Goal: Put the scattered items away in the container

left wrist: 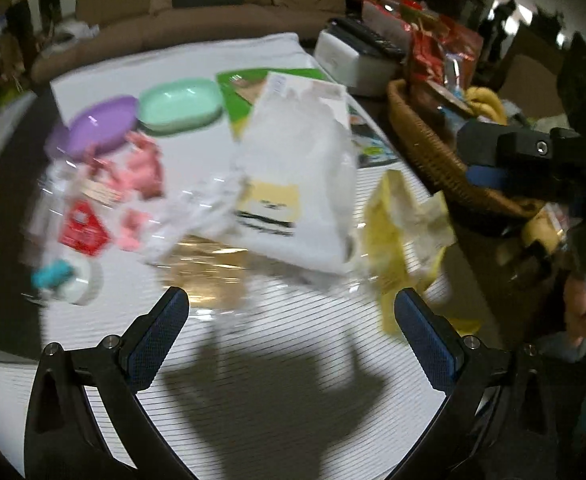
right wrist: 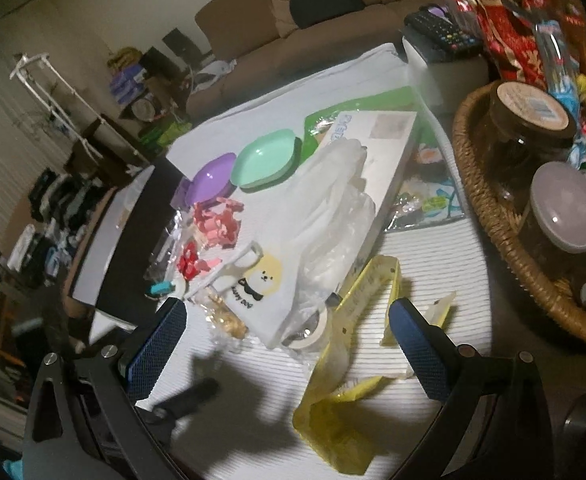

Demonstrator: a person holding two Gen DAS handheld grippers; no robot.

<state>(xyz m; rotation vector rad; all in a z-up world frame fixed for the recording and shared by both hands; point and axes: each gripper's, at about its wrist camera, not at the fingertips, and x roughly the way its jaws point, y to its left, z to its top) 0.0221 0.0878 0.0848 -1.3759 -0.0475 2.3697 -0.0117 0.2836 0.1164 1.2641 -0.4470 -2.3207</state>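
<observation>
Scattered items lie on a white striped mat. A white pouch with a dog print lies in the middle, and a crumpled yellow wrapper is to its right. A clear bag of pink clips is on the left. My left gripper hangs open just short of the pouch, holding nothing. In the right wrist view, my right gripper is open over the yellow wrapper and a tape roll, gripping neither. The wicker basket stands to the right.
A purple dish and a green dish sit at the back of the mat beside a white box. Two jars and snack packets fill the basket. A sofa stands behind the table. The left wrist view is motion-blurred.
</observation>
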